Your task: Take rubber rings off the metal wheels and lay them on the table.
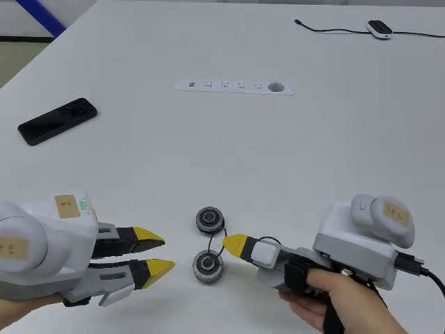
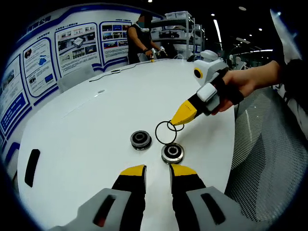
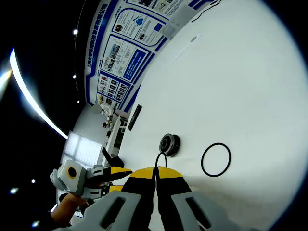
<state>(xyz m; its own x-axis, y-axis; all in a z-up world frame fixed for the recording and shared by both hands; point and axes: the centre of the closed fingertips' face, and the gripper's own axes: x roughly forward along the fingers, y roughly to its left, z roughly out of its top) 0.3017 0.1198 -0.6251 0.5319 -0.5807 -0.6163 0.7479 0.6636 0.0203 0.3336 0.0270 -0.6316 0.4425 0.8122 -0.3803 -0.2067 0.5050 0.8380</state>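
Note:
Two metal wheels lie near the table's front edge, one farther (image 1: 209,220) and one nearer (image 1: 208,266). My right gripper (image 1: 235,244) is shut on a thin black rubber ring (image 1: 222,250) that hangs from its yellow tips beside the nearer wheel. The left gripper view has the same ring (image 2: 157,132) dangling above the wheels (image 2: 141,139) (image 2: 172,153). A second black ring (image 3: 216,159) lies flat on the table to the right of a wheel (image 3: 169,144). My left gripper (image 1: 156,254) is open, left of the wheels, with nothing between its fingers.
A black phone (image 1: 57,120) lies at the left of the white table (image 1: 313,160). A white power strip (image 1: 233,86) sits mid-table, and a small black device with a cable (image 1: 379,28) at the far right. A person (image 2: 142,36) stands beyond the table's far end.

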